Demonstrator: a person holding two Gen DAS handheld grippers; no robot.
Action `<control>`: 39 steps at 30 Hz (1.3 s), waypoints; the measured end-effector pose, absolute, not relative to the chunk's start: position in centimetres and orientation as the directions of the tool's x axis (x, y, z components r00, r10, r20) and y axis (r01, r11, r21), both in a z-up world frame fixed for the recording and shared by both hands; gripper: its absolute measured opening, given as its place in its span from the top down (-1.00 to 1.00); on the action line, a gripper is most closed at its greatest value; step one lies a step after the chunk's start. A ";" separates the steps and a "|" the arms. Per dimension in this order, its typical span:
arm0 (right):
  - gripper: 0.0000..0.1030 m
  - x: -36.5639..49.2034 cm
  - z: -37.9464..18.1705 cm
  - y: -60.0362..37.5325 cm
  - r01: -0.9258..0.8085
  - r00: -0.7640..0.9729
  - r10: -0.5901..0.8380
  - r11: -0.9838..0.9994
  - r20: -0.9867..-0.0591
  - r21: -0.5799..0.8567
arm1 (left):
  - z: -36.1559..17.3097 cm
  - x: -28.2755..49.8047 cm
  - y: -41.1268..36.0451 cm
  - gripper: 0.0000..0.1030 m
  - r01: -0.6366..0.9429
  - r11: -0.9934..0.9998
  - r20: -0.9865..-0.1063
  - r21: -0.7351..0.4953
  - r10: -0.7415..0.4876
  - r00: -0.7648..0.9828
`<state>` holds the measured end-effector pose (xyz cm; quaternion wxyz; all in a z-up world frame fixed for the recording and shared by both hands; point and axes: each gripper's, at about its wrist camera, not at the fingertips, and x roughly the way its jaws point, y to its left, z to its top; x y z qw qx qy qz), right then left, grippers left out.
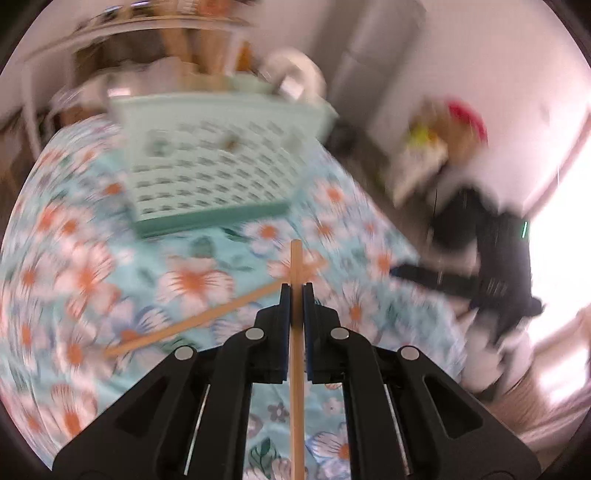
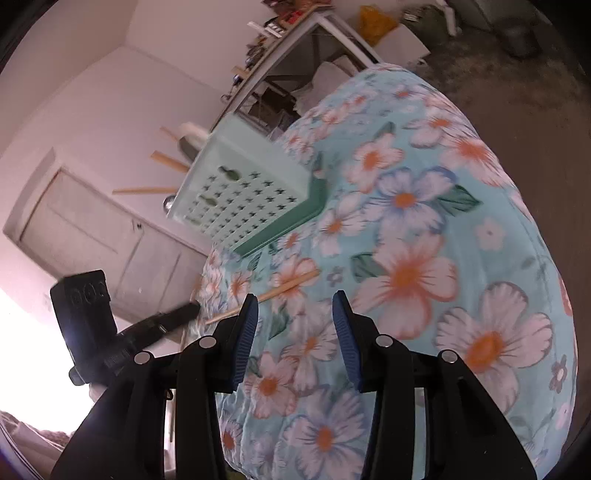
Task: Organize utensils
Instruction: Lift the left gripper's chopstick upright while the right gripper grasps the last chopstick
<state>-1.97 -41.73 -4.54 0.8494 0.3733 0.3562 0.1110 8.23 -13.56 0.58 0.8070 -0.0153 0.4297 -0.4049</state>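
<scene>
My left gripper (image 1: 296, 290) is shut on a wooden chopstick (image 1: 296, 354) that runs upright between the jaws, above the floral cloth. A second chopstick (image 1: 192, 320) lies flat on the cloth to its left; it also shows in the right wrist view (image 2: 271, 293). A mint-green perforated utensil basket (image 1: 210, 162) stands on a green tray at the far side of the table; in the right wrist view the basket (image 2: 243, 188) has wooden utensils (image 2: 168, 160) sticking out of it. My right gripper (image 2: 294, 314) is open and empty above the cloth.
The table wears a light-blue cloth with orange and white flowers (image 2: 406, 229). The other gripper's black body (image 2: 88, 325) shows at the left past the table edge. A cluttered shelf (image 2: 280, 33) stands behind. The left wrist view is motion-blurred.
</scene>
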 end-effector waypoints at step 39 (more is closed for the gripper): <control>0.66 12.7 -4.9 -12.7 -0.639 0.428 0.254 0.764 -0.867 -0.091 | -1.4 9.8 8.2 0.89 0.090 0.760 -0.452 -0.644 -0.472 0.757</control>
